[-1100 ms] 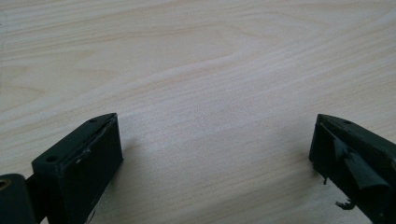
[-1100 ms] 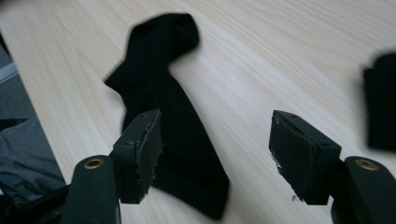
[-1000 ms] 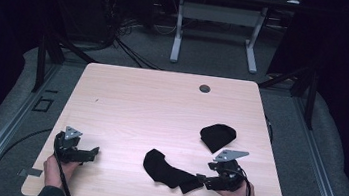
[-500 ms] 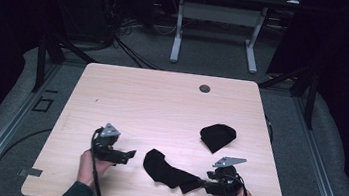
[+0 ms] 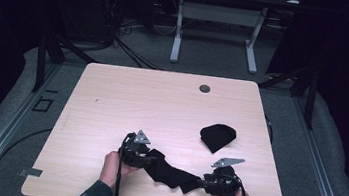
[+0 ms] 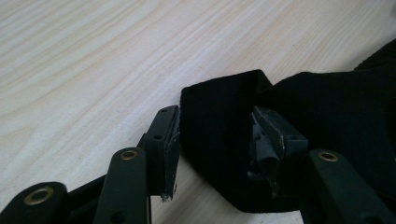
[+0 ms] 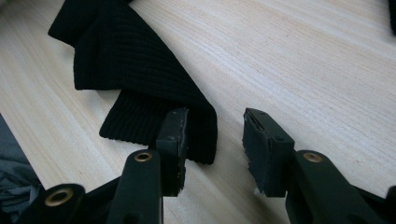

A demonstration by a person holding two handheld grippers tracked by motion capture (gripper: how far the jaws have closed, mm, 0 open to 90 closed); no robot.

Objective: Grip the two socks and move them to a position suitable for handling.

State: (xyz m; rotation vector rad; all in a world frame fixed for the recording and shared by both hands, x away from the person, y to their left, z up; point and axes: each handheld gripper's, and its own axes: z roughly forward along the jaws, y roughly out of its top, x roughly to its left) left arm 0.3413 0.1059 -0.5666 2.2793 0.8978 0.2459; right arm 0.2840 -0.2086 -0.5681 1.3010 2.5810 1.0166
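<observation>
I see the black sock [image 5: 173, 172] lying lengthwise between my grippers: its one end sits between the half-open, just-closing jaws of the left gripper [image 6: 215, 142], while its ribbed cuff lies beside the right gripper [image 7: 215, 144], whose closing jaws stand empty.

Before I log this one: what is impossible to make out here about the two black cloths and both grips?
- High view: jaw tips of left gripper and right gripper merge with the long black cloth.
- Right gripper view: cloth corner hidden behind one jaw.
- High view: folded cloth too dark to identify.
</observation>
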